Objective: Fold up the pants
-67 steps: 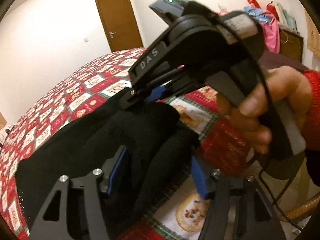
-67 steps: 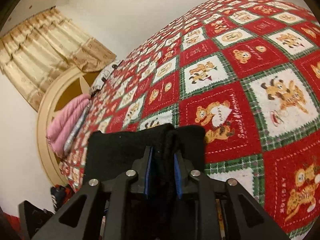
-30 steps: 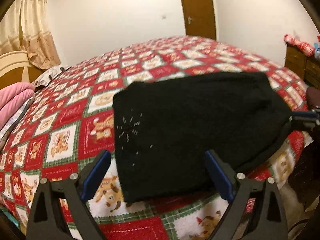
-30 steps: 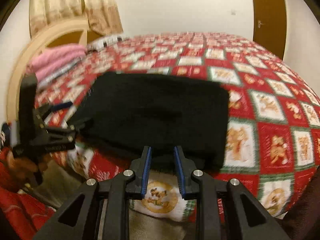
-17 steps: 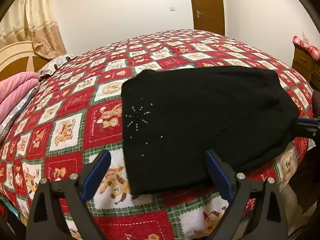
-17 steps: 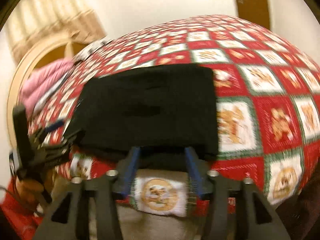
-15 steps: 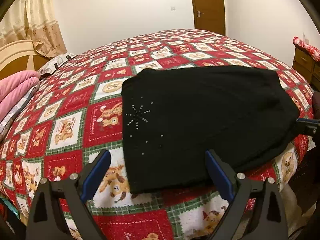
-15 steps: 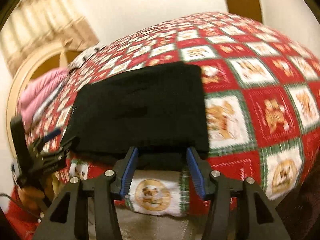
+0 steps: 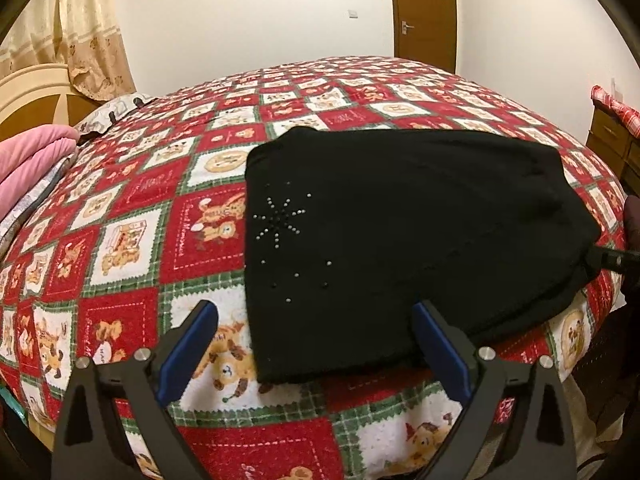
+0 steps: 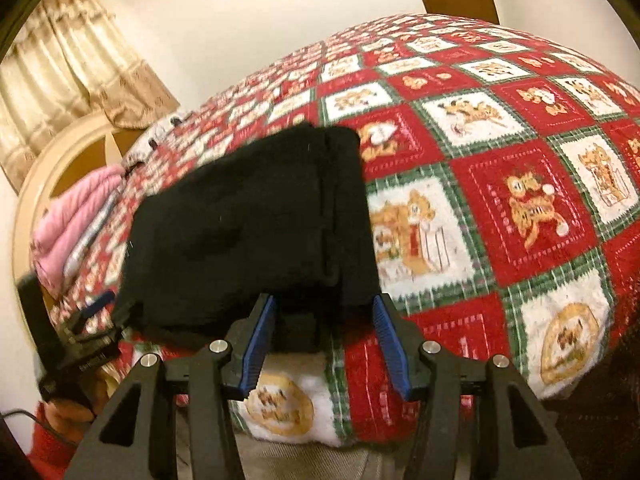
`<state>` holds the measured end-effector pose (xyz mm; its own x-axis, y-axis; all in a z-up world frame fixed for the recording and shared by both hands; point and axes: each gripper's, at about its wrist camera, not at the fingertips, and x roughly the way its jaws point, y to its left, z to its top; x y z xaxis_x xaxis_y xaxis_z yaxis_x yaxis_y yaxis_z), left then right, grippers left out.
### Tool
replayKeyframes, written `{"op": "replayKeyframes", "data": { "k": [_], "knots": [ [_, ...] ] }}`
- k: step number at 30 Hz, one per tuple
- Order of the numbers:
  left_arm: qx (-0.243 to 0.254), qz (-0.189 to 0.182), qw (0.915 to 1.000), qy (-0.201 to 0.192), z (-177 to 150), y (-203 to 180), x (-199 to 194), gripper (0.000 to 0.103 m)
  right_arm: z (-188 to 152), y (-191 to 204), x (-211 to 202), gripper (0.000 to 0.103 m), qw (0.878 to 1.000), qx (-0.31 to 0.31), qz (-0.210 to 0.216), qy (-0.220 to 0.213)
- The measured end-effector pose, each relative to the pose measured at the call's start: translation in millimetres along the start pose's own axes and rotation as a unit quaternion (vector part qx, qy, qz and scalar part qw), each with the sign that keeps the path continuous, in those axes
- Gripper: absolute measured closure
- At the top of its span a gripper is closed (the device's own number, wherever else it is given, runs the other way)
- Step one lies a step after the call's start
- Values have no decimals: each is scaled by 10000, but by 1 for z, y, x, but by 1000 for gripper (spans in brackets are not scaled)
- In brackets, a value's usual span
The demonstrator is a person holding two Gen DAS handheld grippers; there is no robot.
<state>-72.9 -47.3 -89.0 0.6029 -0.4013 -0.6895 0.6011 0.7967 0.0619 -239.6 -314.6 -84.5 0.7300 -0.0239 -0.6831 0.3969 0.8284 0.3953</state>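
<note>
1. In the left wrist view, the right edge cuts off the right gripper (image 9: 612, 262); only a dark tip shows beside the far right corner of the pants (image 9: 400, 232), and we cannot tell whether it touches the cloth.
2. The right wrist view is blurred. The pants' (image 10: 256, 224) near edge droops over the bed's edge, hiding what lies beneath.
3. The pants are black, soft knit, folded into a rough rectangle, with a starburst of small silver studs (image 9: 280, 220) near the left end. They lie flat on the near part of the bedspread (image 9: 132, 240).
4. The bedspread is a fleecy patchwork of red and white squares with teddy bears and green plaid borders.
5. Our left gripper (image 9: 316, 344) stands wide open, its blue pads above the pants' near edge, gripping nothing.
6. Our right gripper (image 10: 324, 344) has just been opening; its blue pads stand about half apart, the pants' hanging edge between them, not pressed.
7. Around: folded pink bedding (image 9: 28, 164) far left, a cream curved headboard (image 9: 24, 92), beige curtains (image 9: 88, 28), a brown door (image 9: 424, 12), a wooden dresser (image 9: 612, 136) right.
</note>
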Motion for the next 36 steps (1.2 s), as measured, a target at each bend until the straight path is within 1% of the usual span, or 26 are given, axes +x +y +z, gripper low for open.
{"op": "replayKeyframes", "data": {
  "k": [3, 6, 8, 11, 14, 15, 17, 20, 23, 24, 26, 28, 29, 31, 32, 33, 34, 35, 36],
  "knots": [
    [-18, 8, 10000, 24, 0, -1, 2, 2, 8, 0, 3, 50, 9998, 74, 156, -137],
    [-12, 25, 10000, 33, 1, -1, 2, 2, 11, 8, 3, 50, 9999, -75, 50, -139],
    [38, 63, 10000, 0, 1, -1, 1, 2, 11, 9, -3, 50, 9996, -125, 59, -260],
    [21, 79, 10000, 16, 1, -2, 3, 2, 13, 6, -5, 50, 9993, -68, 154, -324],
    [4, 77, 10000, 20, 1, -1, 3, 2, 15, 6, 1, 50, 9991, -75, 348, -247],
    [-2, 79, 10000, 21, 1, -2, 3, 2, 16, 8, 3, 50, 9991, -130, 356, -190],
    [-8, 78, 10000, 30, 1, -2, 2, 2, 16, 11, 3, 50, 9990, -181, 335, -212],
    [12, 88, 10000, 21, 1, -2, 3, 2, 18, 11, -3, 50, 9977, -52, 641, -226],
    [-10, 81, 10000, 27, 1, -2, 3, 2, 20, 10, -4, 50, 9966, 40, 781, -253],
    [-28, 72, 10000, 33, 1, -1, 3, 2, 20, 10, -2, 50, 9972, 26, 706, -242],
    [-37, 64, 10000, 38, 1, -1, 3, 2, 20, 11, 5, 50, 9990, -82, 368, -238],
    [-31, 67, 10000, 36, 1, -1, 3, 2, 20, 10, 12, 50, 9990, -128, 383, -175],
    [-21, 74, 10000, 37, 1, -1, 3, 2, 19, 13, 16, 54, 9992, -202, 334, -81],
    [-10, 81, 10000, 49, 2, -1, 4, 2, 18, 26, 16, 69, 9976, -684, -17, 36],
    [-14, 83, 10000, 51, 2, -1, 4, 2, 19, 32, 14, 75, 9959, -892, -116, 87],
    [-26, 85, 9999, 60, 2, -1, 4, 2, 22, 35, 9, 78, 9946, -1023, -128, 139],
    [-32, 86, 9999, 67, 2, -1, 4, 2, 24, 35, 5, 87, 9942, -1054, -102, 161],
    [-32, 86, 9999, 72, 3, -1, 4, 2, 27, 34, -1, 90, 9938, -1097, -52, 183],
    [-11, 78, 9999, 70, 3, -2, 4, 2, 28, 33, -3, 90, 9931, -1154, -116, 191]
  ]
}}
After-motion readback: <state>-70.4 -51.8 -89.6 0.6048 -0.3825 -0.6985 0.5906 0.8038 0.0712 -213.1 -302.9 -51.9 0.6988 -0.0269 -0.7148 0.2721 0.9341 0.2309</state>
